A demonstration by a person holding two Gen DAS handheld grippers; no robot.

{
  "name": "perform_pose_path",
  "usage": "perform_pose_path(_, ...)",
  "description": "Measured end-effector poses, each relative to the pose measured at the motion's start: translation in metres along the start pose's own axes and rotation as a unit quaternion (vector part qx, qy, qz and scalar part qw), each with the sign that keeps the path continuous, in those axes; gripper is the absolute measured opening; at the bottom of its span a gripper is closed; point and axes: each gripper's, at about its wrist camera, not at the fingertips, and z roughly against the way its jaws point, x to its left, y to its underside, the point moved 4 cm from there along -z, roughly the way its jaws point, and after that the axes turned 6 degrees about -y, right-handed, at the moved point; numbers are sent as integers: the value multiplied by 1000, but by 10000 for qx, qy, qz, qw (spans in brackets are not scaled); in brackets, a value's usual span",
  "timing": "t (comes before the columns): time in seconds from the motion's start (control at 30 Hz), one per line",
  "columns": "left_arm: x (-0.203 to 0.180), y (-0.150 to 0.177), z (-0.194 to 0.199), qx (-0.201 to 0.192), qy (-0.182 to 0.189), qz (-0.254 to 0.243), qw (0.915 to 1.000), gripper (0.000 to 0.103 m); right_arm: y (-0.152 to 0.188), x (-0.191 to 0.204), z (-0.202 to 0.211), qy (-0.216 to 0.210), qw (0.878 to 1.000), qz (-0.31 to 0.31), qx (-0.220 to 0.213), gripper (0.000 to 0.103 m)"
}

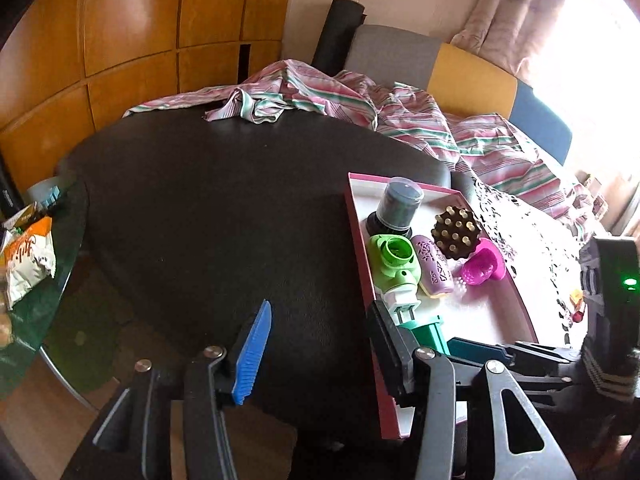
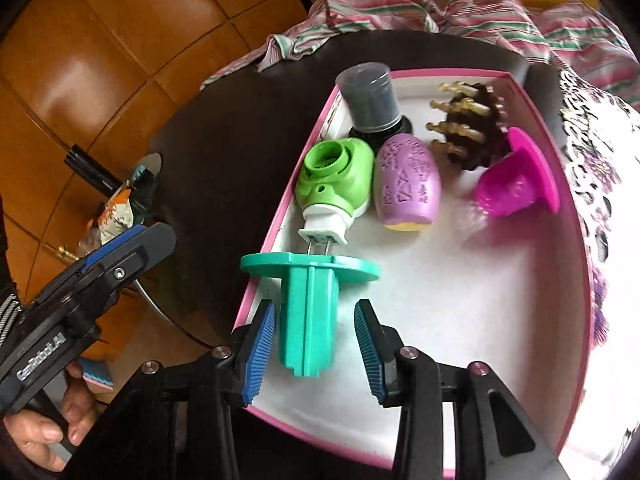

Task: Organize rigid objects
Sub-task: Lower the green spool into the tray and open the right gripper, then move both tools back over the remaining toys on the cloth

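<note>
Inside the pink-rimmed tray (image 2: 576, 216), near its left wall, the teal flanged holder (image 2: 308, 312) lies between the spread fingers of the right hand-held gripper (image 2: 316, 344), the left pad touching or nearly so. White tray floor lies open rightward. Left hand-held gripper (image 1: 320, 344) straddles the tray's rim, spread over the dark tabletop (image 1: 208, 208).

You see the teal flanged piece (image 2: 310, 312) lying in the pink-rimmed tray (image 2: 576, 216) | its flange touches the green plug-in's (image 2: 334, 176) prongs.
</note>
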Motion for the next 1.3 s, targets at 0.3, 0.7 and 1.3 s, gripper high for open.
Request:
perform_pose_path(0.3,-15,-5,16,-203,70,-271,9994,51,-1,-9,40,310,9986,34,-434,41)
perform_pose_path(0.7,-47,-4,30,-297,251,-725,9966,52,6,-43,95,642,9944,-141,-829,41)
perform_pose_path(1.3,-113,-7,40,-429,611,-1457,9865,56,14,-159,210,1911,9644,-968,-1553,41)
